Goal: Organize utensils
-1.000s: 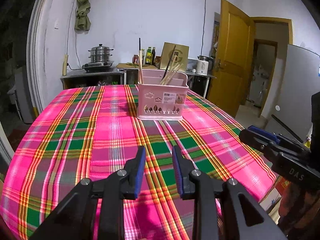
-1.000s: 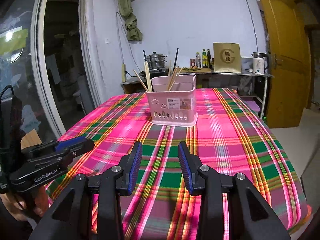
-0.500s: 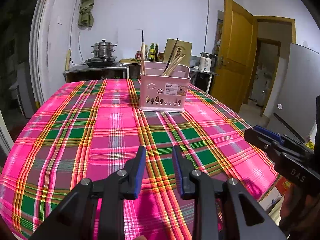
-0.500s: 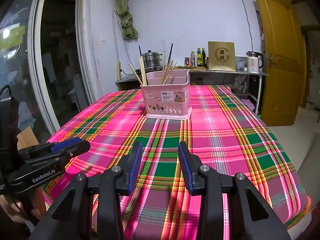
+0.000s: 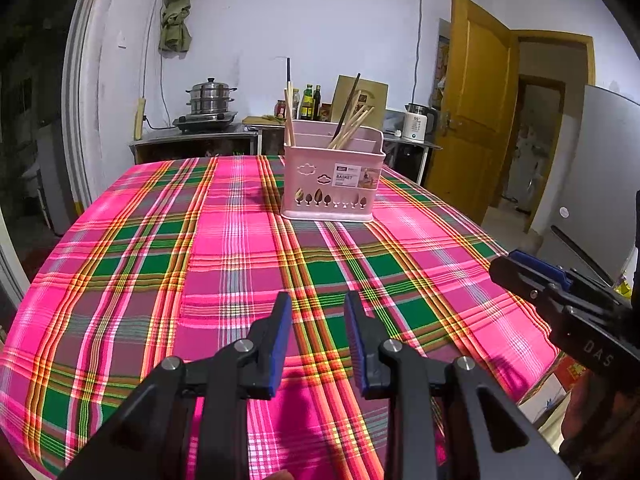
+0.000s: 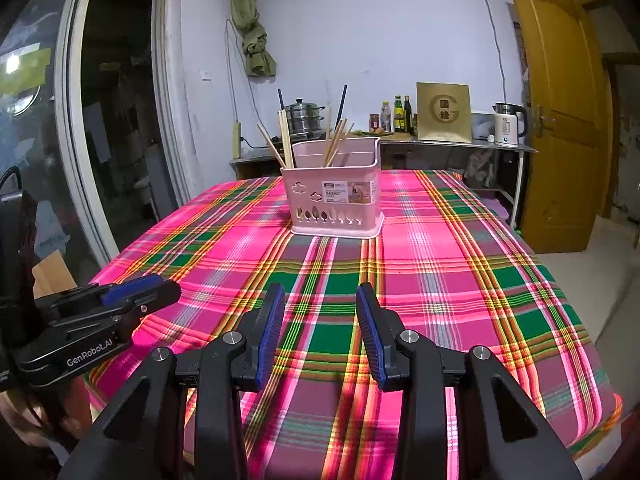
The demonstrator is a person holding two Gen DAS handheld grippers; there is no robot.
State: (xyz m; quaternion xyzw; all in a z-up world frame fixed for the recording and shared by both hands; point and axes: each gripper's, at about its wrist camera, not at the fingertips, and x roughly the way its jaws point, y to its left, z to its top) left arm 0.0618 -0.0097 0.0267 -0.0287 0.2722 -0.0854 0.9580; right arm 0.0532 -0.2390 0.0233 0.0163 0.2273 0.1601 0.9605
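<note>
left gripper (image 5: 317, 320): jaws apart, empty | right gripper (image 6: 320, 312): jaws apart, empty | pink basket (image 6: 334, 200): straight ahead, well apart from both | chopsticks (image 6: 336, 140): near-upright | neither hand evidently nearer

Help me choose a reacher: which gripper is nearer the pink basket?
Right, marginally. Left gripper and right gripper both hover short of the pink basket, right's tips slightly further forward.

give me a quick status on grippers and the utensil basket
Left gripper open, empty. Right gripper open, empty. Pink basket upright on the tablecloth, chopsticks inside. Path clear.
</note>
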